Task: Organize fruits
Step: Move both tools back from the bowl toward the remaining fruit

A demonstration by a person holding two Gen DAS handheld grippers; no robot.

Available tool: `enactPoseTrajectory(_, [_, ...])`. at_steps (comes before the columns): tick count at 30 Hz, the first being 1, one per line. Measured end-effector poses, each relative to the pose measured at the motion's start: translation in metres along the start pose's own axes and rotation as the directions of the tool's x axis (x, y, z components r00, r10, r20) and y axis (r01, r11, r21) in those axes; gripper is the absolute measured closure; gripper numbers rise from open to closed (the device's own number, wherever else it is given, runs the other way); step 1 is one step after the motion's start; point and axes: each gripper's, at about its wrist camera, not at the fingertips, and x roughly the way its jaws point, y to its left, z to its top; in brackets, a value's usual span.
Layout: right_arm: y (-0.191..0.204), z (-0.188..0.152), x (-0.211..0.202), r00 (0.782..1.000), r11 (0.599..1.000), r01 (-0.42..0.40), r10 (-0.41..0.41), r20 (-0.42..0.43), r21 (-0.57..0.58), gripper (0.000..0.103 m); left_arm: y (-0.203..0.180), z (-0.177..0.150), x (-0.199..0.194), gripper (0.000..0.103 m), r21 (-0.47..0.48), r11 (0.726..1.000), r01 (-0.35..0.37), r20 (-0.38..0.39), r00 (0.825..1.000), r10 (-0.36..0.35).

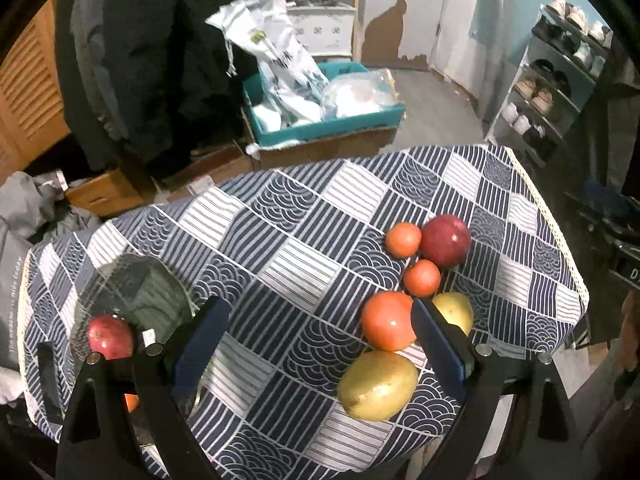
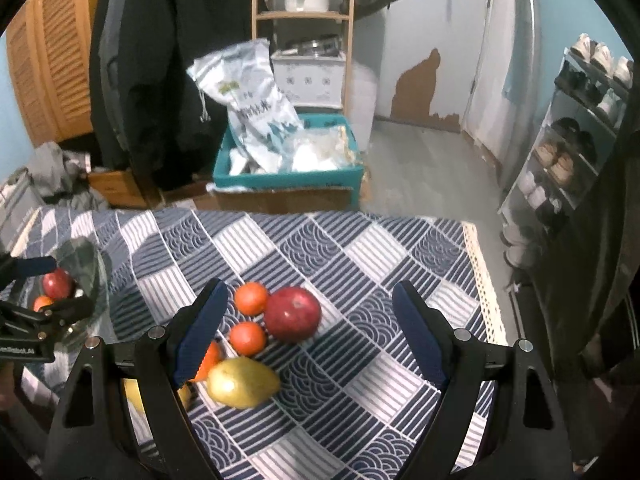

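Loose fruit lies on the checked tablecloth (image 1: 280, 240): a red apple (image 1: 445, 241), two small oranges (image 1: 403, 239) (image 1: 421, 278), a bigger orange (image 1: 387, 321) and two yellow pears (image 1: 378, 385) (image 1: 454, 312). A glass bowl (image 1: 132, 284) at the left holds a red apple (image 1: 110, 336) and an orange (image 1: 131, 402). My left gripper (image 1: 320, 336) is open and empty, above the cloth between bowl and fruit. My right gripper (image 2: 310, 328) is open and empty, just above the red apple (image 2: 293, 314), small oranges (image 2: 251, 298) (image 2: 247, 338) and a pear (image 2: 242, 382). The bowl (image 2: 86, 264) shows at the left.
The table's far edge (image 1: 320, 164) and right edge with a lace trim (image 2: 480, 280) drop to the floor. Behind stand a teal crate with bags (image 1: 324, 116), cardboard boxes, a hanging black coat (image 2: 160, 72), a wooden shelf and a shoe rack (image 2: 568, 152).
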Motion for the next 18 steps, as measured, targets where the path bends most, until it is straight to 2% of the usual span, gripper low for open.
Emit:
enactPoseTrajectory(10, [-0.004, -0.028, 0.039, 0.992, 1.000, 0.019, -0.021, -0.128, -0.013, 0.019, -0.015, -0.002, 0.039, 0.010, 0.006, 1.000, 0.025, -0.082, 0.996, -0.025])
enactPoseTrajectory(18, [-0.009, -0.040, 0.055, 0.983, 0.999, 0.040, -0.041, -0.180, -0.013, 0.019, -0.023, -0.003, 0.073, 0.009, -0.028, 0.997, 0.070, -0.165, 0.984, -0.074])
